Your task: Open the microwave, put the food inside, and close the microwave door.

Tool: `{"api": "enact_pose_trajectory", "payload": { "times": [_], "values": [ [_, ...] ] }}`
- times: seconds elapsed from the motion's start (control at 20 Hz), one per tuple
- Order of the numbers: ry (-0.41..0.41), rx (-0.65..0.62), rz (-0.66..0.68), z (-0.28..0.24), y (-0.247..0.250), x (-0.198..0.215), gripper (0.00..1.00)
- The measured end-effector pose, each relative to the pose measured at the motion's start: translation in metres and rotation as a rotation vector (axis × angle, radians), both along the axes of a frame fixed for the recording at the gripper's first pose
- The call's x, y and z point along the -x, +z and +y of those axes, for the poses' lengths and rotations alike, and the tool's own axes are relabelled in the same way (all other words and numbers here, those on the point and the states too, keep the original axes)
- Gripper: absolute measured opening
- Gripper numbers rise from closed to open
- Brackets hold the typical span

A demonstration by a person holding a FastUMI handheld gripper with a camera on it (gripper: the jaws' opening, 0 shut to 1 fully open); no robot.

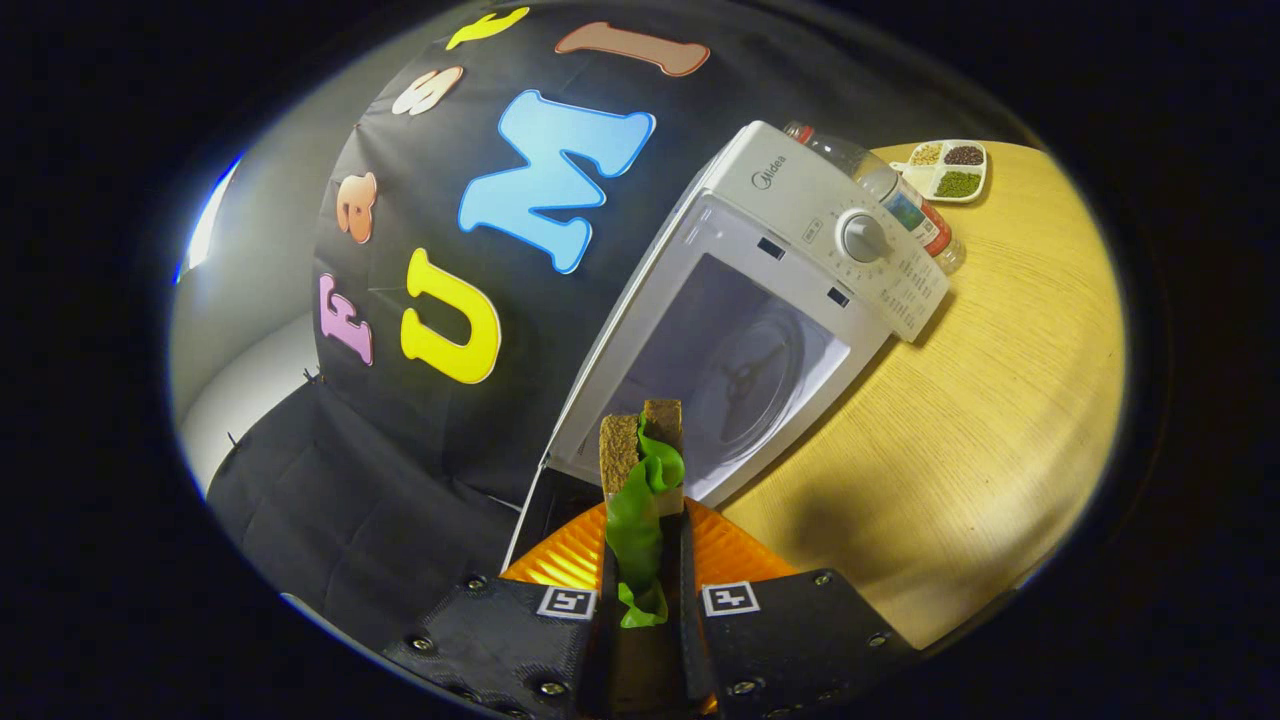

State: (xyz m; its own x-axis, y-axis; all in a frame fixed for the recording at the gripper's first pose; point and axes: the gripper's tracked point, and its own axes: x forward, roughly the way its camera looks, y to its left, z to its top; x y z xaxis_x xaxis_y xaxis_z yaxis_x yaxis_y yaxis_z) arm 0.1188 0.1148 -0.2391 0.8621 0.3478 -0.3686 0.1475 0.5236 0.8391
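The gripper has its two black fingers drawn in tight on a sandwich, both pressing its sides: two brown bread slices stand on edge with a green lettuce leaf hanging out between them. The sandwich sticks up from the fingertips toward 12 o'clock, its top edge lying over the lower part of the microwave's opening.

The white microwave sits tilted in this view, just ahead of the fingers toward 1 o'clock, on a pale wooden table. Its door stands open, swung out toward 11 o'clock of the fingers, and the cavity shows a round turntable inside. The control panel with a round dial runs along the far side of the opening.

Beyond the microwave, toward 1 o'clock, a clear bottle lies touching or just behind its body, and farther on a small divided dish holds dark and green grains
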Motion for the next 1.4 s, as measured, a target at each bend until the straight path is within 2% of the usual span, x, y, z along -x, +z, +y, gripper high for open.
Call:
{"api": "enact_pose_trajectory", "payload": {
  "times": [0.45,0.65,1.1,1.15,1.2,1.25,1.3,1.35,1.4],
  "values": [
    [-0.068,0.029,-0.040,0.010,-0.041,-0.078,0.24],
    [-0.089,0.081,-0.037,0.007,-0.063,-0.107,0.24],
    [-0.123,0.120,0.019,-0.003,-0.114,-0.144,0.24],
    [-0.120,0.143,0.035,-0.005,-0.119,-0.144,0.29],
    [-0.121,0.168,0.046,-0.007,-0.121,-0.144,0.29],
    [-0.119,0.198,0.062,-0.009,-0.125,-0.143,0.38],
    [-0.111,0.237,0.084,-0.009,-0.129,-0.140,0.38],
    [-0.099,0.296,0.098,-0.014,-0.133,-0.138,0.56],
    [-0.093,0.344,0.096,-0.018,-0.131,-0.134,0.63]
  ]
}}
